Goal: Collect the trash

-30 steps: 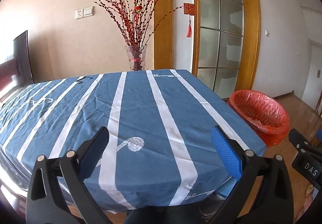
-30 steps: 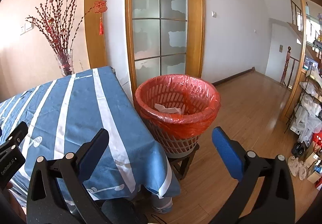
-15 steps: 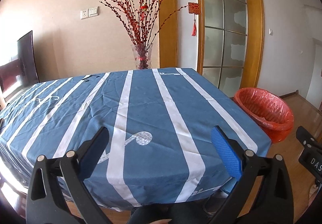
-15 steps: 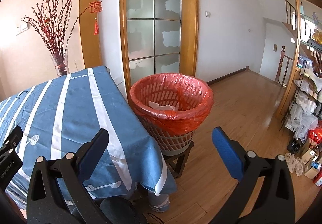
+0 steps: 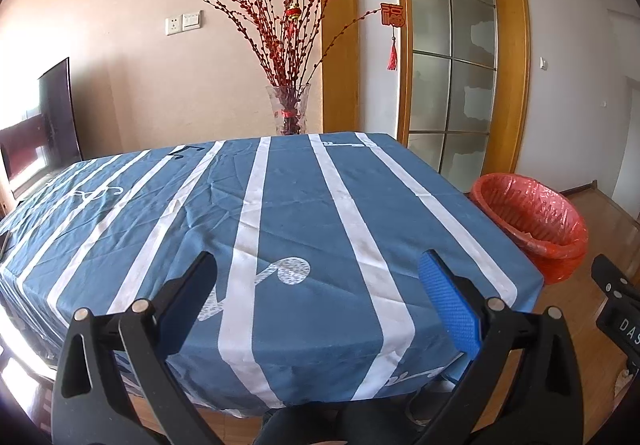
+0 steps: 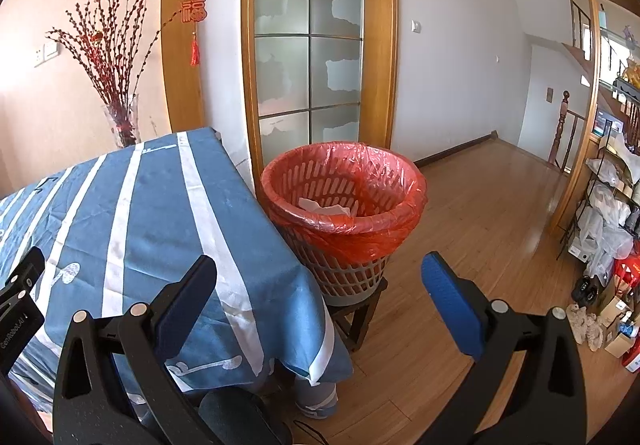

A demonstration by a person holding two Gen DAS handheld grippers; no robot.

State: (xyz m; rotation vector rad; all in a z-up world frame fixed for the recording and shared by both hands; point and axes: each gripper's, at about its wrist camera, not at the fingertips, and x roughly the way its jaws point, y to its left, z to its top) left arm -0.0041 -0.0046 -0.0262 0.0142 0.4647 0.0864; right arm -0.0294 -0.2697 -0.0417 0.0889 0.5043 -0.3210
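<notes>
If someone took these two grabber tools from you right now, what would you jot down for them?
Left gripper: open, empty, over the blue striped tablecloth.
Right gripper: open, empty, facing the wastebasket with the red liner, on a small stool beside the table.
Done: white paper scraps already lie in the basket.
Left: no trash shows on the cloth in either view; check parts of the table out of frame.

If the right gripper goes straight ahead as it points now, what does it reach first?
Most likely the trash basket: the open right gripper points at its red-lined near wall, just above the wooden stool, with nothing between. The tablecloth corner lies just left, so depth is uncertain.
</notes>
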